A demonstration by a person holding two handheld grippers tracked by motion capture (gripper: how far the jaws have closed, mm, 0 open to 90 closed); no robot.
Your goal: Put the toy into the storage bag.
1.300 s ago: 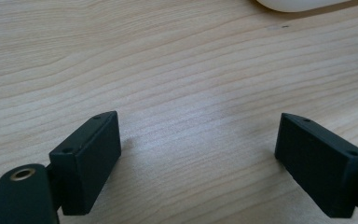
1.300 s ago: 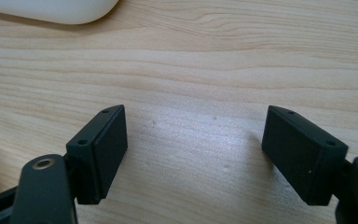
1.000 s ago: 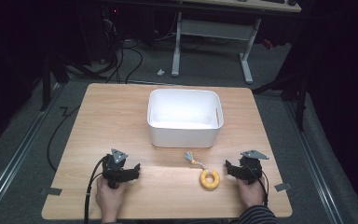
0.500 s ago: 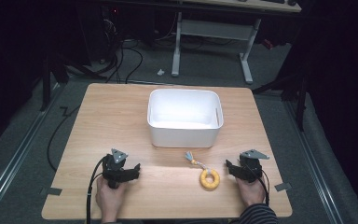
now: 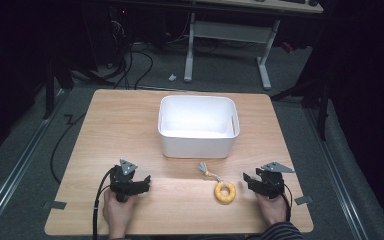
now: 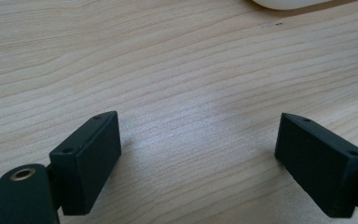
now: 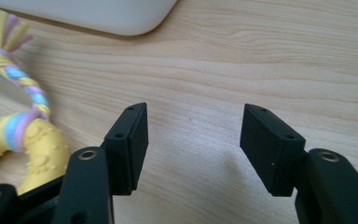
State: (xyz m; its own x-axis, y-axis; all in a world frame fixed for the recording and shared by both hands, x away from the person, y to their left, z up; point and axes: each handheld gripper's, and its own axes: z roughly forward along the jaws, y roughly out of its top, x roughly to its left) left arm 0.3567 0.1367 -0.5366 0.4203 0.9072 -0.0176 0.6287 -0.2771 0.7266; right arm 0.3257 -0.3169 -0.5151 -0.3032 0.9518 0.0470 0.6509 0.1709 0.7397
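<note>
The yellow nubbed rubber ring toy (image 5: 225,191) with its braided rope tail (image 7: 22,79) looks light, soft and grippy, best pinched across the ring by the right claw (image 7: 193,140), whose jaws have just been closing on nothing, half open.

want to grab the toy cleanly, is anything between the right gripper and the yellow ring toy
Nothing visible. Bare table lies between the right gripper and the yellow ring toy. Its jaws, just closing, hold nothing; the white bin sits farther back, off that path.

High view: overhead, faces forward-down. Gripper views: low, close over table (image 5: 130,130); share white bin (image 5: 197,127) with it.
</note>
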